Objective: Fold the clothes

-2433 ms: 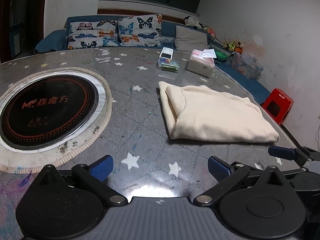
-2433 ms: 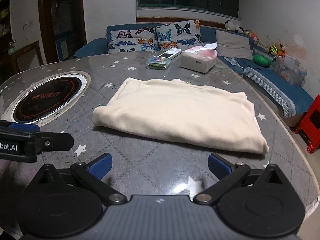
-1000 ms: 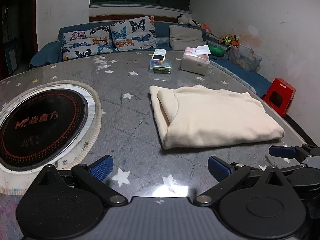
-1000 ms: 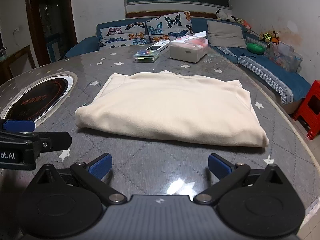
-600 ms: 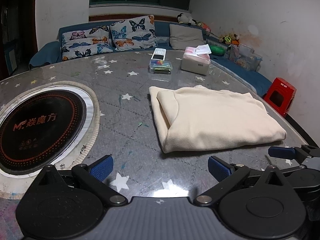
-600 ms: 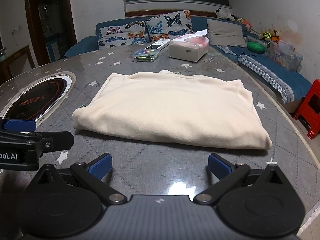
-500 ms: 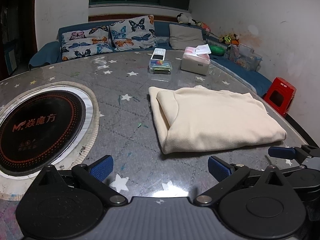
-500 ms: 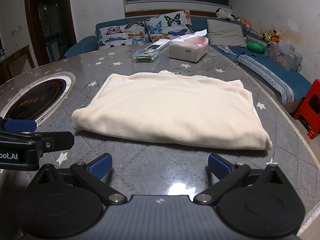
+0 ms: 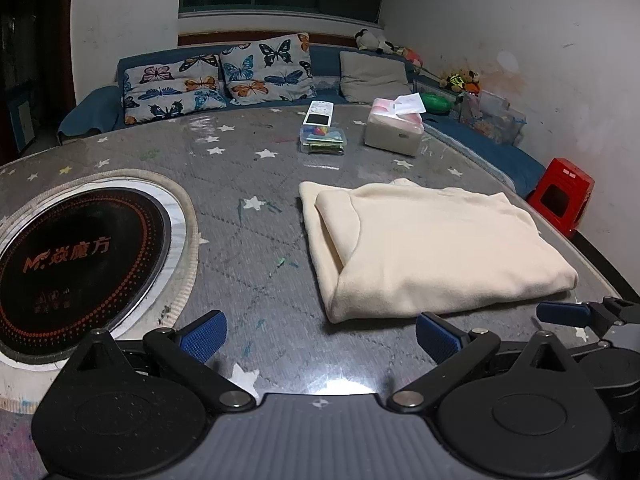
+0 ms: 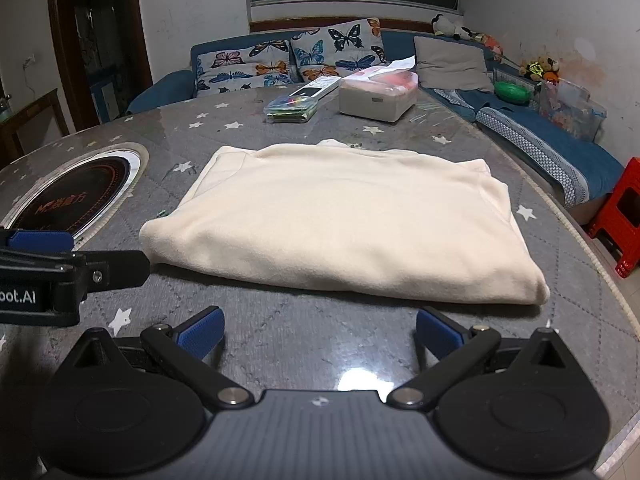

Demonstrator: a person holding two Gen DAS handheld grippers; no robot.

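Note:
A cream garment [image 9: 432, 246] lies folded into a flat rectangle on the grey star-patterned table [image 9: 248, 168]; it also shows in the right wrist view [image 10: 344, 220]. My left gripper [image 9: 320, 334] is open and empty, above the table just short of the garment's near left corner. My right gripper [image 10: 318, 332] is open and empty, just short of the garment's near edge. Each gripper's finger shows at the edge of the other's view.
A round black induction hob [image 9: 76, 256] is set in the table at left. A tissue box [image 9: 394, 132], a remote [image 9: 318, 112] and a clear case [image 9: 322, 140] lie at the far side. A blue sofa [image 9: 100, 108] and a red stool [image 9: 560, 196] stand beyond.
Both grippers stay open and empty. The views have drifted only slightly over the last second; the garment has not moved.

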